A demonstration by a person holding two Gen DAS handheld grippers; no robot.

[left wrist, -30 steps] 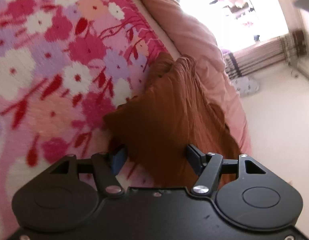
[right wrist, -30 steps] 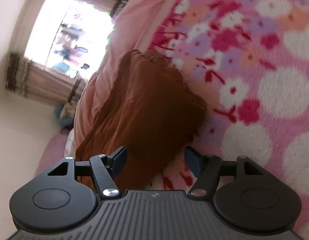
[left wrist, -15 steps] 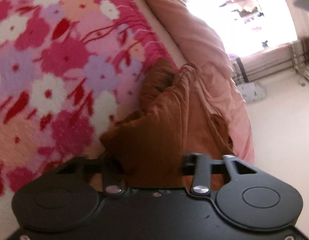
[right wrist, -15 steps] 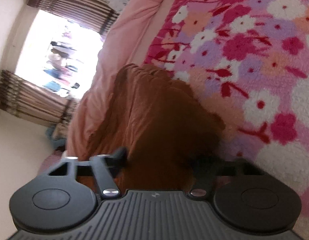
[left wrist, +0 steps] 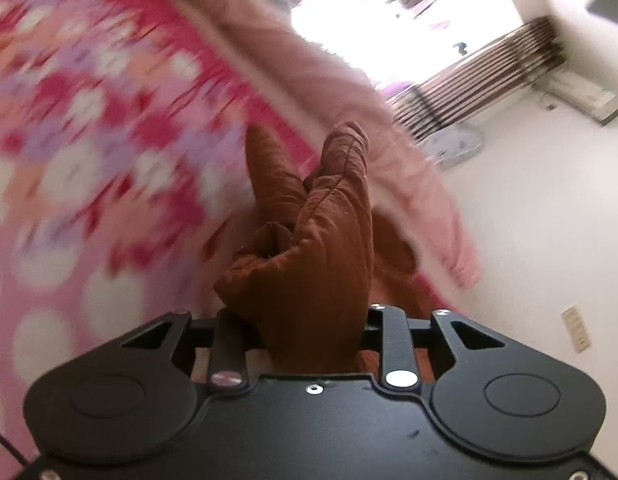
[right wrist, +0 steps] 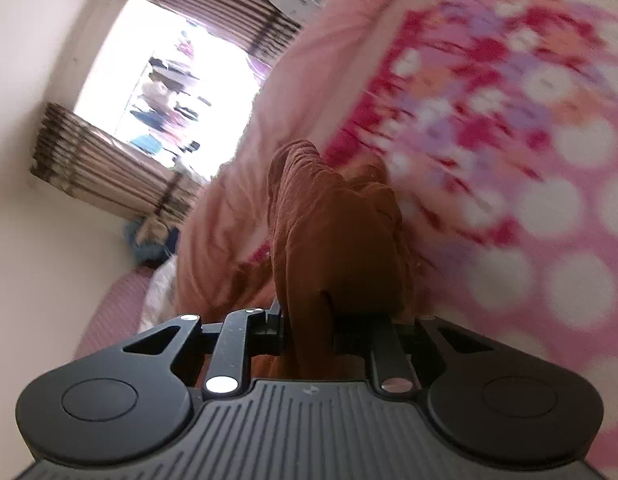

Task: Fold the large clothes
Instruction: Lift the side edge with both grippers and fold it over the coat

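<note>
A rust-brown garment (left wrist: 317, 264) is clamped in the left gripper (left wrist: 313, 332), whose jaws are drawn in tight on a thick bunch of the cloth. From that grip the fabric is seen rising ahead of the gripper in two gathered folds, with more of it hanging below and to the right of the jaws. The right gripper (right wrist: 309, 332) is likewise closed on the same brown garment (right wrist: 333, 240); its jaws have just been closing, and a narrower pinch of cloth is caught between them. Ahead of the right gripper the cloth is stretched forward as a crumpled ridge.

A floral blanket (left wrist: 89, 128) in pink, red, white and lilac is spread to the left of the left gripper and, in the right wrist view, to the right of the right gripper (right wrist: 529, 160); it is heavily blurred in both views. A pale pink quilt (left wrist: 349, 92) lies beyond the garment along the edge of the bed. Further ahead, a bright window (right wrist: 169, 88) is flanked by striped brown curtains (right wrist: 105, 168).
</note>
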